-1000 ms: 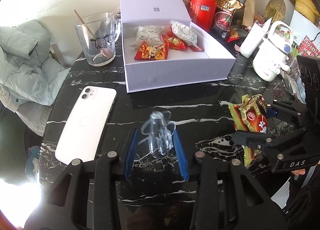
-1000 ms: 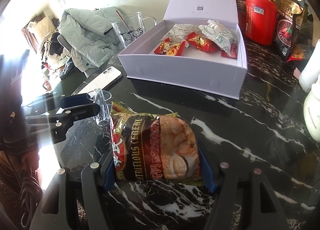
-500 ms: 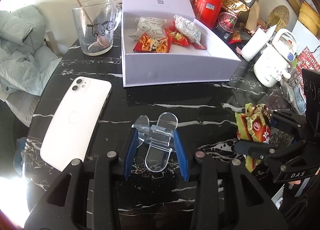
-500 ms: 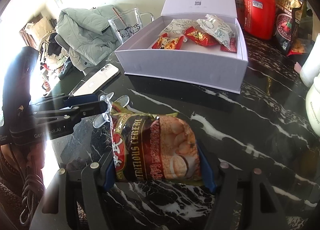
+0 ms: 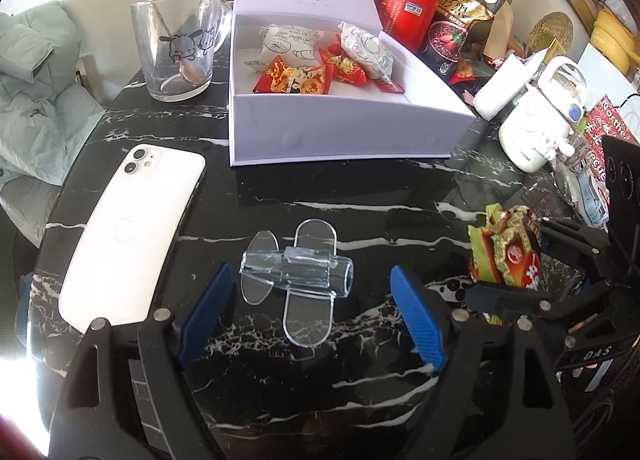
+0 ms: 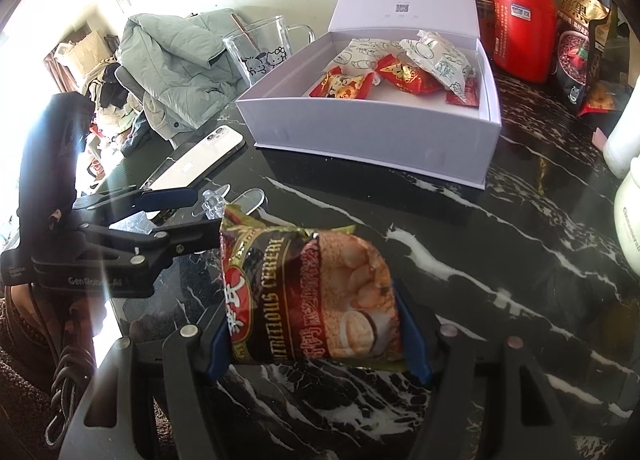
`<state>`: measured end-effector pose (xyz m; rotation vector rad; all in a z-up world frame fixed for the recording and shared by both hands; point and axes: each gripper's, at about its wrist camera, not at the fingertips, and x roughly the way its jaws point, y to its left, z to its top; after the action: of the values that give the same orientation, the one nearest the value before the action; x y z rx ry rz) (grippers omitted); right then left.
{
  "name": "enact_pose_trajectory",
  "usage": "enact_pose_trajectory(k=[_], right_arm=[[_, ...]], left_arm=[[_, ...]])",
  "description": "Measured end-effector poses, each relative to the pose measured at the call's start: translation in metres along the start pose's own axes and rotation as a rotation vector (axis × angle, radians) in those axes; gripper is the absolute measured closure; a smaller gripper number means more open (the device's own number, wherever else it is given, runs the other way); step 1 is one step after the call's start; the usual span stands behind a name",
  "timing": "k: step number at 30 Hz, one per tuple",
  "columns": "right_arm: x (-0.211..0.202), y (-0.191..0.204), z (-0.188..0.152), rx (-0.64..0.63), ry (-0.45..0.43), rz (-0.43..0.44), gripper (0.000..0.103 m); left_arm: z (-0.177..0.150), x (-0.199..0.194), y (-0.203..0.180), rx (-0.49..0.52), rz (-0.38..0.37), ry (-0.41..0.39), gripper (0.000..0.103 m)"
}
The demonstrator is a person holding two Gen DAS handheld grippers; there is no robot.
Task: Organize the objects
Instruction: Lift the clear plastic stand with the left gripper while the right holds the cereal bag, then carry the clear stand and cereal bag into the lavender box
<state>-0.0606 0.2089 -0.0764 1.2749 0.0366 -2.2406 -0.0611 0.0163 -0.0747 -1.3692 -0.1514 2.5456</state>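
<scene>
Left gripper (image 5: 310, 296) just spread, clear plastic clip (image 5: 296, 280) lying loose between its jaws on the black marble table (image 5: 360, 195), bare tabletop ahead up to the open white box (image 5: 340, 127), cereal packet (image 6: 312, 300) pinched by right gripper (image 6: 316, 344), phone (image 5: 132, 232) near the table's left edge

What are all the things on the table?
Box: one, white, open, table's far middle.
Snacks: several, red and white, in box.
Mug: one, clear, left of box, spoon inside.
Phone: one, white, face down, left.
Stand: one, clear, lying between open left claw's pads.
Tin: one, red, behind box.
Cereal: one, brown, in right claw.
Left claw: just opened.
Right claw: gripping.
</scene>
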Motion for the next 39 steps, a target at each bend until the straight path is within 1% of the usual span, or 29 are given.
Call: enact_pose_trajectory(k=[3,5,6,7,9,13,18,27,31,34,39], right_arm=[[0.001,0.0,-0.001,0.001,0.004,-0.002,0.034],[0.002,0.0,-0.001,0.0,0.005,-0.001,0.034],[0.002,0.0,-0.001,0.0,0.006,-0.001,0.034],[0.003,0.0,-0.001,-0.001,0.007,-0.001,0.034],[0.004,0.0,0.0,0.0,0.012,-0.002,0.034],[0.006,0.0,-0.001,0.0,0.018,-0.002,0.034],[0.003,0.001,-0.001,-0.003,0.012,-0.007,0.034],[-0.009,0.004,0.004,-0.015,-0.013,-0.012,0.034],[-0.018,0.006,0.009,-0.035,-0.033,-0.03,0.034],[-0.026,0.007,0.015,-0.054,-0.048,-0.033,0.034],[-0.044,0.01,0.027,-0.081,-0.096,-0.048,0.034]], left_arm=[[0.001,0.008,0.002,-0.005,-0.002,0.015,0.022],[0.0,0.009,0.001,0.007,0.002,-0.001,0.023],[0.0,0.01,0.001,0.016,-0.001,0.003,0.028],[0.0,0.009,-0.001,0.028,0.004,-0.005,0.037],[-0.002,0.009,-0.003,0.052,0.004,-0.011,0.043],[-0.004,0.008,-0.008,0.082,-0.001,-0.003,0.044],[-0.005,0.004,-0.007,0.067,-0.003,0.001,0.044],[0.001,-0.012,-0.011,0.064,-0.022,-0.021,0.044],[0.006,-0.021,-0.016,0.079,-0.015,-0.044,0.044],[0.011,-0.028,-0.021,0.097,-0.024,-0.061,0.044],[0.02,-0.041,-0.028,0.118,-0.034,-0.091,0.044]])
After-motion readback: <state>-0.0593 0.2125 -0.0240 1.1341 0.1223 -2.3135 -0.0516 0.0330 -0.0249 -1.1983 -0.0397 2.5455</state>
